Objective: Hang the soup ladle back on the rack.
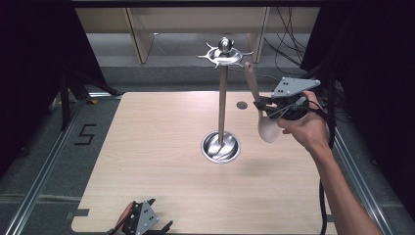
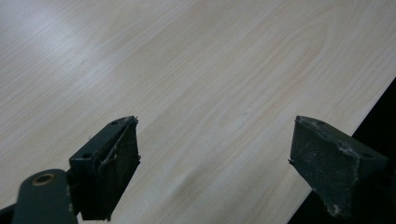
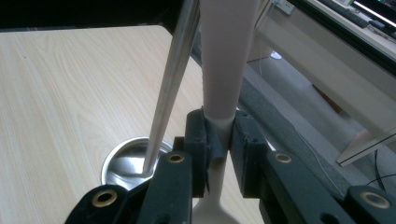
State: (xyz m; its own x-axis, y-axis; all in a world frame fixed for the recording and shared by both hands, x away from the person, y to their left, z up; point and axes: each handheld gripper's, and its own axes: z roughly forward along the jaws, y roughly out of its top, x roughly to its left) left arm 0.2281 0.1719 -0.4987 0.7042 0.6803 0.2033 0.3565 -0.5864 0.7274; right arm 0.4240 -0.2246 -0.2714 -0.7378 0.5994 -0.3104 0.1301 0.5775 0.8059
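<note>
A steel utensil stand rises from a round base (image 1: 220, 147) at the table's middle, with a thin pole (image 1: 222, 105) and a ring of hooks (image 1: 224, 55) at the top. My right gripper (image 1: 262, 105) is held in the air to the right of the pole, shut on the neck of a pale beige spoon (image 1: 268, 128); its handle (image 1: 251, 80) points up toward the hooks, its bowl hangs down. In the right gripper view the handle (image 3: 226, 60) rises between the jaws beside the pole (image 3: 173, 74). My left gripper (image 1: 155, 215) rests open at the table's front left edge, nothing between its fingers (image 2: 112, 163).
A small round grommet (image 1: 241, 105) is set in the table's far side. Wooden shelving legs (image 1: 139, 39) and cables (image 1: 286, 34) lie beyond the far edge. A rail (image 1: 44, 166) runs along the floor at the left. The table edge (image 2: 369, 116) passes close to my left gripper.
</note>
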